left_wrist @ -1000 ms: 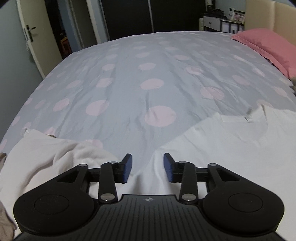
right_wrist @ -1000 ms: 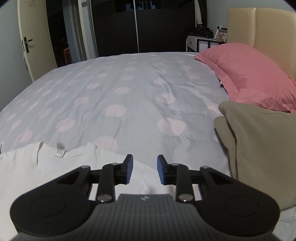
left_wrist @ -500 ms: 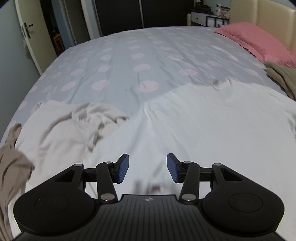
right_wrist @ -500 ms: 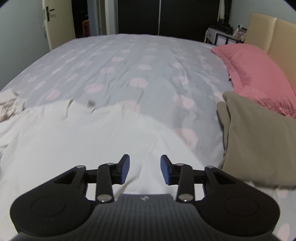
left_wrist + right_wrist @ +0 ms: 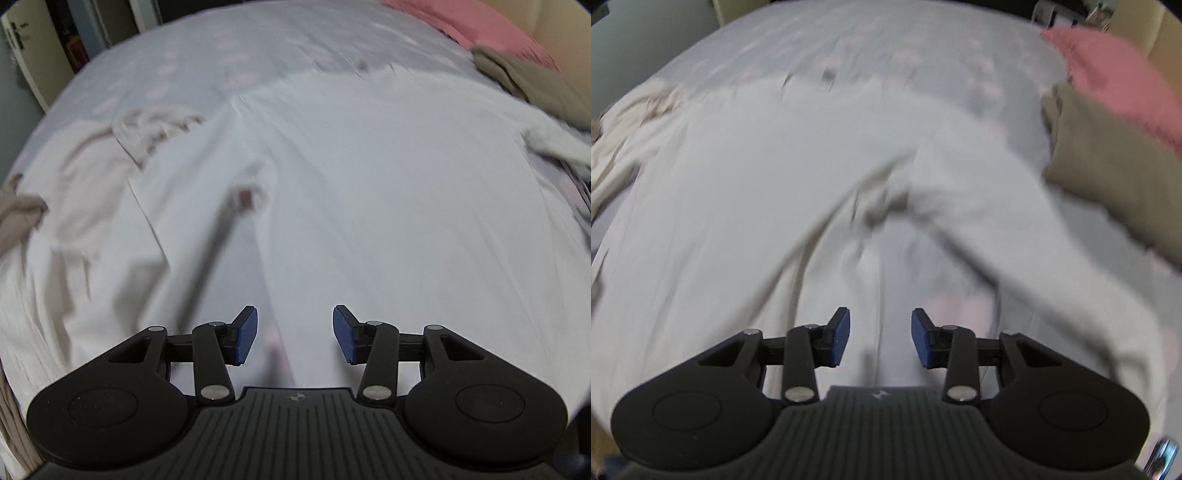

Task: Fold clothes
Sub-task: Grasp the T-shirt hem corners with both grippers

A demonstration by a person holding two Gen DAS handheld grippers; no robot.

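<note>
A white T-shirt (image 5: 369,177) lies spread on the bed, collar at the far side, with a raised fold (image 5: 251,192) near its left part. In the right wrist view the same white T-shirt (image 5: 746,192) shows a bunched ridge (image 5: 886,203) at mid-frame. My left gripper (image 5: 294,335) hovers open over the shirt's near part, nothing between its blue pads. My right gripper (image 5: 880,339) is open too, above the shirt's near right portion. Both views are motion-blurred.
A cream garment (image 5: 85,166) lies crumpled to the left, with a tan piece (image 5: 18,214) beside it. A folded olive-brown cloth (image 5: 1115,173) and a pink pillow (image 5: 1119,74) sit at the right. The dotted grey bedspread (image 5: 229,55) stretches beyond; a door (image 5: 33,55) stands far left.
Both grippers have pulled back towards the near edge of the bed and tipped downward, so the shirt now fills each view. They stayed open throughout. The shirt's surface shows new ridges.
</note>
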